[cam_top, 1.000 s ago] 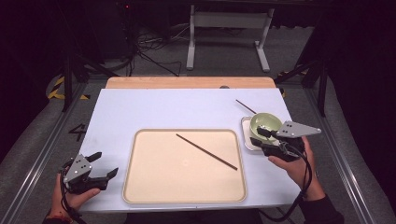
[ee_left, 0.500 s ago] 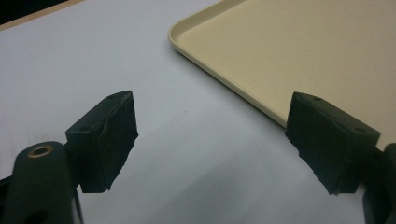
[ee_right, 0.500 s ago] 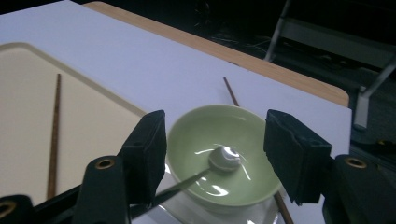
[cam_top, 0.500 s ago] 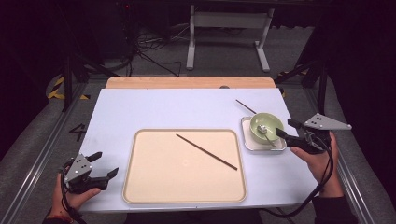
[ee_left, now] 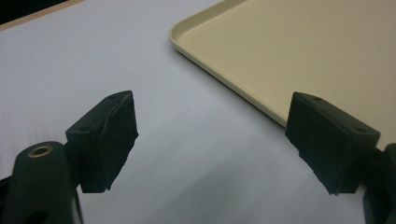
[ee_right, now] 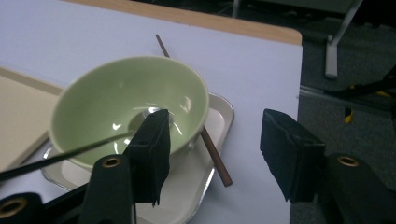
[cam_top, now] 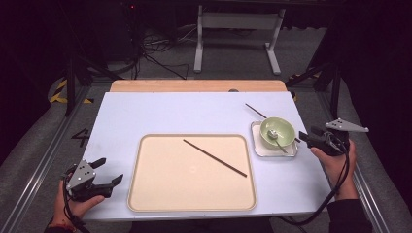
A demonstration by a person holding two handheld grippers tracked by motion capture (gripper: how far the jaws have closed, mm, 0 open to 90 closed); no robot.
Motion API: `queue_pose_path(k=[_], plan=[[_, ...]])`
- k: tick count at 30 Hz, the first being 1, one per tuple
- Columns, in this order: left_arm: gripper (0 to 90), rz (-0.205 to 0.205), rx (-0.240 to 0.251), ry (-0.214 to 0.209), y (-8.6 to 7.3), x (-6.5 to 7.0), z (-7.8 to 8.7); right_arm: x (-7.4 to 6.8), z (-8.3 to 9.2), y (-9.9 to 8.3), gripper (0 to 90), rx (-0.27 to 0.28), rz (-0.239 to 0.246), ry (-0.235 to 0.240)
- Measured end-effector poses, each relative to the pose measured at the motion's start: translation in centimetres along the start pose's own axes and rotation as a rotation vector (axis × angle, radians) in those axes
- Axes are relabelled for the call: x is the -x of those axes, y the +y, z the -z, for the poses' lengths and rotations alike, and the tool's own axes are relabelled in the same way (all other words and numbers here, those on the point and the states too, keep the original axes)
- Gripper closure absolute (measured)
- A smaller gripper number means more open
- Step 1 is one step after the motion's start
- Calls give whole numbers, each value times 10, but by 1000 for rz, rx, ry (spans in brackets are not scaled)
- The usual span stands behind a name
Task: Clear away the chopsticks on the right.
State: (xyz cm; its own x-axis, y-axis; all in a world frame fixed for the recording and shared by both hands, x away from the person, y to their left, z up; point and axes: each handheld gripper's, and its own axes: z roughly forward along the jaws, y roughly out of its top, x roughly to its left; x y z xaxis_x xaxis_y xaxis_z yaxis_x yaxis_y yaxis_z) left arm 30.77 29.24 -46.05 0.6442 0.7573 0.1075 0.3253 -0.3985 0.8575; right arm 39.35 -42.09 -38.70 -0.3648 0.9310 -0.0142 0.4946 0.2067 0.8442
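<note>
A pale green bowl with a metal spoon in it stands on a small white square plate. One dark chopstick lies slantwise on the beige tray. A second chopstick runs behind the bowl and over the plate. My right gripper hovers just right of the plate, open; its jaws have just been closing a little, gripping nothing. My left gripper rests open left of the tray.
The light blue table top has bare room behind the tray, with a wooden strip along its far edge. The right gripper sits at the table's right edge, with grey floor and a metal stand beyond.
The right gripper has drawn back rightward from over the bowl to the table's right edge and sunk a little. The left gripper has kept still.
</note>
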Motion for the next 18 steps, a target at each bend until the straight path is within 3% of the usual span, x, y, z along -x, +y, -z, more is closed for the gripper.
queue_pose_path(k=[3, 12, 18], plan=[[176, 1, 0, -1, 0, 0, -1, 7, -9, -5, 462, -36, -17, -8], [176, 2, 1, -1, 0, 0, 0, 17, -39, -19, 496, -126, -36, 33], [176, 0, -2, -1, 0, -1, -2, 23, -50, -23, 521, -150, -50, 42]])
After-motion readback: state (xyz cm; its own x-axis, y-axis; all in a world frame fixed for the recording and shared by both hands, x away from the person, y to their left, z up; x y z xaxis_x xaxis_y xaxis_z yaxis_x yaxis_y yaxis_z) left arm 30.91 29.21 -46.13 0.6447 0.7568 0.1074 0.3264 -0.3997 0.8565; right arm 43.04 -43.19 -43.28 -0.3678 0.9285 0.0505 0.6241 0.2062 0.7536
